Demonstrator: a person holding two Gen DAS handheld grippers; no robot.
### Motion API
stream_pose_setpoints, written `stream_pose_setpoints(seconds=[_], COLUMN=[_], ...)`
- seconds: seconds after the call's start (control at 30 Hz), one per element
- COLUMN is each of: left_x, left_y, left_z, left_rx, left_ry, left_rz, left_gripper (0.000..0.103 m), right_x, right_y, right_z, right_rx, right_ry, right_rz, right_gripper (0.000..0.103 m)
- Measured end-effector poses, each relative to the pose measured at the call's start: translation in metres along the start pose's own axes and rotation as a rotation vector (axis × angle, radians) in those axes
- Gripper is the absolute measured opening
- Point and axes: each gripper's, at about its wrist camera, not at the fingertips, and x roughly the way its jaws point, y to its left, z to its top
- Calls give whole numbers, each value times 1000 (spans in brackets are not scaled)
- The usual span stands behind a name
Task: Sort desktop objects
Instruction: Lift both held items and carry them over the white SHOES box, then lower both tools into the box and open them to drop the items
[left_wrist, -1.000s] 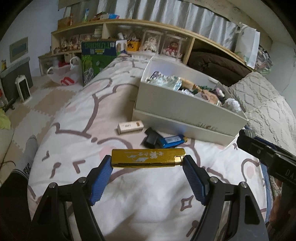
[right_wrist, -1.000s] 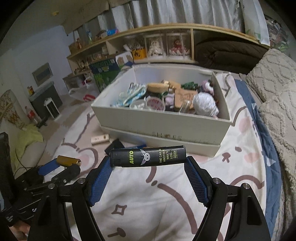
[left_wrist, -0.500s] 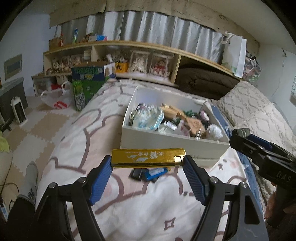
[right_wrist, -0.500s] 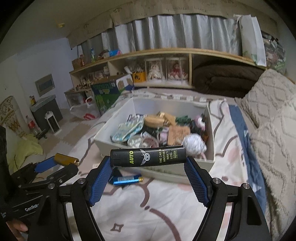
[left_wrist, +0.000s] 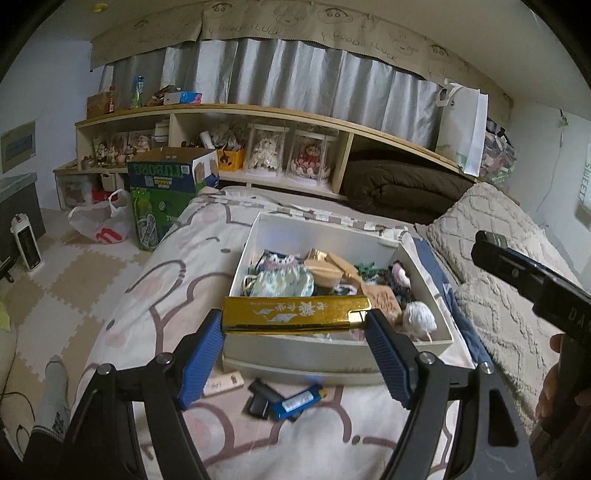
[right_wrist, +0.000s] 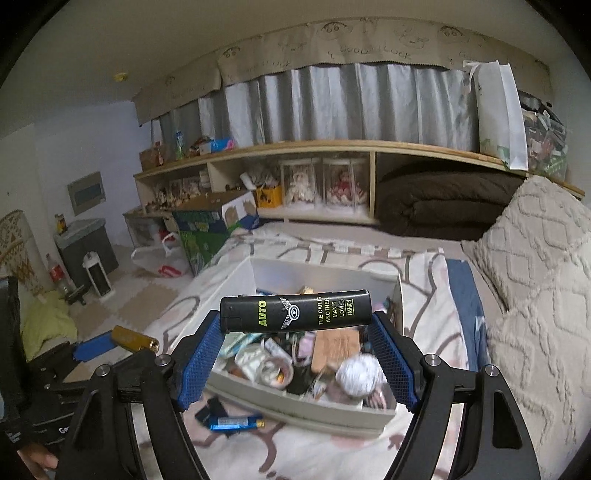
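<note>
I have the flat gold lighter (left_wrist: 295, 315) clamped endwise in my left gripper (left_wrist: 295, 332) and the black printed lighter (right_wrist: 294, 311) in my right gripper (right_wrist: 295, 334), both above the half-filled white box (left_wrist: 332, 349); a blue lighter (left_wrist: 299, 400), a black one and a cream one remain on the quilt.

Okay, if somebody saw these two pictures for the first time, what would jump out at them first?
Most likely the two held items: a gold lighter clamped end to end in the left gripper, and a black lighter printed AUTO, clamped the same way in the right gripper. Both hang in front of a cluttered white box on the bed, with a blue lighter lying on the sheet before it.
</note>
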Motion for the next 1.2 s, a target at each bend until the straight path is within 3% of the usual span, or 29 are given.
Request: stream_pose_setpoints(seconds=[0.5,0.77,1.2], left_x=[57,92,124], left_y=[8,-5,-6], left_z=[39,47,47], left_rx=[-9,-12,-22], left_ry=[11,55,123], left_rz=[7,-22,-34], left_gripper=[77,77,77], right_x=[56,90,140], right_y=[-28,-49,-61], right_z=[16,-4,-42], right_rx=[47,97,75], right_ry=[-14,70,233], right_rz=[3,3,-8], right_gripper=[80,80,80])
